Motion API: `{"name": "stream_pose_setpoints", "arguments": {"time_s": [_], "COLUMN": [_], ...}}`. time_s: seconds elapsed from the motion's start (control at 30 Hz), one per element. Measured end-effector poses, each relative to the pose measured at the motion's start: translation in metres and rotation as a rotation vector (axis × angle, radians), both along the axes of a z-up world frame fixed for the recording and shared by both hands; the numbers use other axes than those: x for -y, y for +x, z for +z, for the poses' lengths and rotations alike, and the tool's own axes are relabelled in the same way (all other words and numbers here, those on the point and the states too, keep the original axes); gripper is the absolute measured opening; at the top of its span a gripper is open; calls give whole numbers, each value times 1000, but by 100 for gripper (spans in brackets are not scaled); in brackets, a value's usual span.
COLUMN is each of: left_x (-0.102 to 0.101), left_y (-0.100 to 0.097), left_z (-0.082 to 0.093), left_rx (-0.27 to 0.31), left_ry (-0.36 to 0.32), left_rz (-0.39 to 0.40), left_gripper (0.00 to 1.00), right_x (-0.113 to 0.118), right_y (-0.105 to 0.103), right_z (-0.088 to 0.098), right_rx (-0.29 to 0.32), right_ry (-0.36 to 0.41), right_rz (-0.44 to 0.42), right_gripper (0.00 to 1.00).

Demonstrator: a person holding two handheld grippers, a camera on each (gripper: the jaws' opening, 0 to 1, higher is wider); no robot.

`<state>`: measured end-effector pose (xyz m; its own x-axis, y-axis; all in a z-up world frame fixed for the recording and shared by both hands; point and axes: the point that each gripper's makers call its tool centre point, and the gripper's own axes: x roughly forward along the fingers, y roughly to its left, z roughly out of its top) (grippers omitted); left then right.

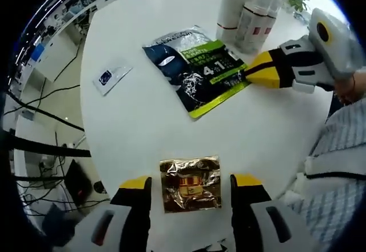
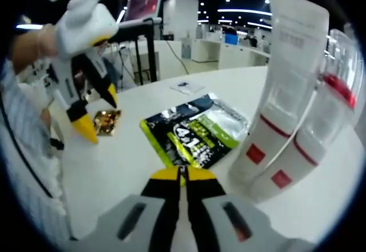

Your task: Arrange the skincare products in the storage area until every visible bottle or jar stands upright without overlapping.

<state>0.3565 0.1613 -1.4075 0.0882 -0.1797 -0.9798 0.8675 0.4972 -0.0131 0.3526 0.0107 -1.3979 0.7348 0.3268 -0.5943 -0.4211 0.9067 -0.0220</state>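
Two bottles (image 2: 286, 120) upright, left gripper (image 1: 191, 186) fingers apart around gold sachet (image 1: 190, 184), right gripper (image 2: 184, 175) fingers together, perhaps pinching pouch (image 2: 194, 129).

Left tool (image 1: 191, 184) open around a gold packet (image 1: 190, 184); beyond it, right tool (image 1: 258, 75) touches the dark pouch (image 1: 197, 68).

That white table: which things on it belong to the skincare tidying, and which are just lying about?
Belong to the job:
white tube
red-capped bottle
gold sachet, between the left hand-held gripper jaws
dark green "4 in 1" pouch, at the right hand-held gripper tips

Lying about:
small blue-and-white sachet, perhaps a sample
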Motion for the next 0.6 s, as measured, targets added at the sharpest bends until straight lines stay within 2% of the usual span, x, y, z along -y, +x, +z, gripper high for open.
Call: {"name": "stream_pose_setpoints", "arguments": {"time_s": [0.3,0.5,0.57,0.6], "left_x": [-1,-1,0,1], "left_y": [0,1,1,1], "left_z": [-1,-1,-2,-3], "left_rx": [-45,-46,-38,-34], "left_ry": [83,84,68,58], "left_rz": [-1,-24,-29,-27], "left_gripper": [58,61,69,78], "right_x": [-3,-3,-3,-3], "right_y": [2,2,2,2], "right_z": [0,0,0,0], "right_rx": [2,3,2,3], "right_ry": [2,2,3,2], "right_rz": [8,9,8,9], "right_gripper": [3,3,3,3]}}
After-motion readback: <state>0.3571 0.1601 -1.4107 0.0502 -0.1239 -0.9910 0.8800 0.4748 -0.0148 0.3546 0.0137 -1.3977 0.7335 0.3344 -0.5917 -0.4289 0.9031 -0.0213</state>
